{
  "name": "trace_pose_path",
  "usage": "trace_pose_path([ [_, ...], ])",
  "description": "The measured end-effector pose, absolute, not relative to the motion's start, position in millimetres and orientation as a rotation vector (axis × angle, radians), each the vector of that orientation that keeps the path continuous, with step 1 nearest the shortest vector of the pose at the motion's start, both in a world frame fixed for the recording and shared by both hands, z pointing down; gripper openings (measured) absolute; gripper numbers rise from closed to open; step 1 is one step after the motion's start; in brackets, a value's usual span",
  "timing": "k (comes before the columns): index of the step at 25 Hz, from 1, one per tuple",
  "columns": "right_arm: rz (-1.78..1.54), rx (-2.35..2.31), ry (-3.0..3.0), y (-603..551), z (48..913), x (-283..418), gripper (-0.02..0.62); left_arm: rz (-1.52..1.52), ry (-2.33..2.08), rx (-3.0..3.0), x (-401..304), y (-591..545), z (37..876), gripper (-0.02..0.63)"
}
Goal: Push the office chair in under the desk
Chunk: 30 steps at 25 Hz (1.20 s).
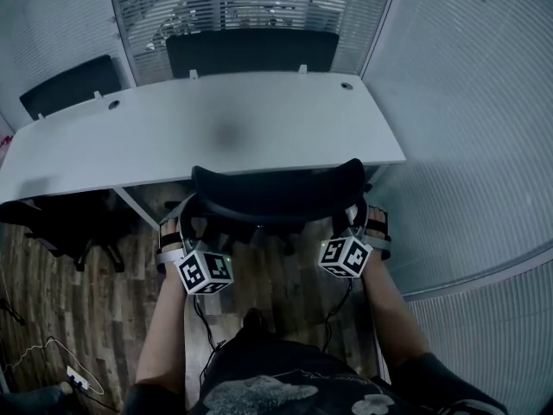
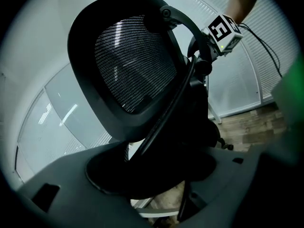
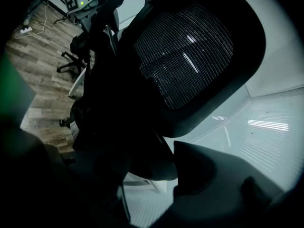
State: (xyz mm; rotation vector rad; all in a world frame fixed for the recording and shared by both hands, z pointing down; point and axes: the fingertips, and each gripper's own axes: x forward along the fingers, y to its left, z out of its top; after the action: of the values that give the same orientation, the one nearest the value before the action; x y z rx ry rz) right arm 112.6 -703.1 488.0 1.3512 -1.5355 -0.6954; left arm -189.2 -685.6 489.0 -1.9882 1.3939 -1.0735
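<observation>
1. The black mesh-backed office chair point(image 1: 276, 188) stands square to the near edge of the white rectangular desk surface point(image 1: 216, 128). The curved top of its backrest is just at that edge, so I judge the task nearly finished, with only a short push left.
2. The left gripper point(image 1: 175, 230) and the right gripper point(image 1: 368, 223) flank the backrest, one at each side. Both sets of jaws stand wide apart, each with the dark side frame of the backrest between them. They look to cradle the frame rather than clamp it, though the dark gripper views leave that uncertain.
3. To do the step well:
   - Press with both sides evenly and straight toward the surface, so the chair does not swing on its castors.
   - Keep the force low and level on the frame, not on the mesh, which would give.
   - Mind the white slanted desk leg point(image 1: 138, 206) just left of the chair.
   - Stop once the backrest meets the edge.
4. Hidden or hard to read:
   - From the head view, the backrest and the surface cover the seat, base and castors.
   - How far under the seat sits cannot be seen.
   - The lower left of the right gripper view is nearly black.
</observation>
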Motion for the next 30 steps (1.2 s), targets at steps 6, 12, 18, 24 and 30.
trace_pose_path([
  [6, -0.689, 1.372, -1.521, -728.7, 491.1, 105.7, 0.258, -1.075, 1.375, -1.993, -196.7, -717.1, 492.7, 0.314],
  [12, -0.701, 1.398, -1.512, -741.4, 492.6, 98.5, 0.258, -1.063, 1.359, -1.989, -204.2, -737.8, 493.5, 0.314],
  [18, -0.694, 1.414, -1.503, -743.1, 494.8, 93.6, 0.258, -1.055, 1.344, -1.992, -208.7, -744.2, 495.5, 0.316],
  [24, -0.695, 1.425, -1.492, -751.6, 491.0, 88.6, 0.258, -1.045, 1.335, -1.999, -213.4, -753.6, 492.8, 0.316],
  [30, -0.696, 1.433, -1.479, -748.8, 489.6, 90.5, 0.258, -1.046, 1.329, -2.003, -211.8, -751.3, 492.3, 0.316],
])
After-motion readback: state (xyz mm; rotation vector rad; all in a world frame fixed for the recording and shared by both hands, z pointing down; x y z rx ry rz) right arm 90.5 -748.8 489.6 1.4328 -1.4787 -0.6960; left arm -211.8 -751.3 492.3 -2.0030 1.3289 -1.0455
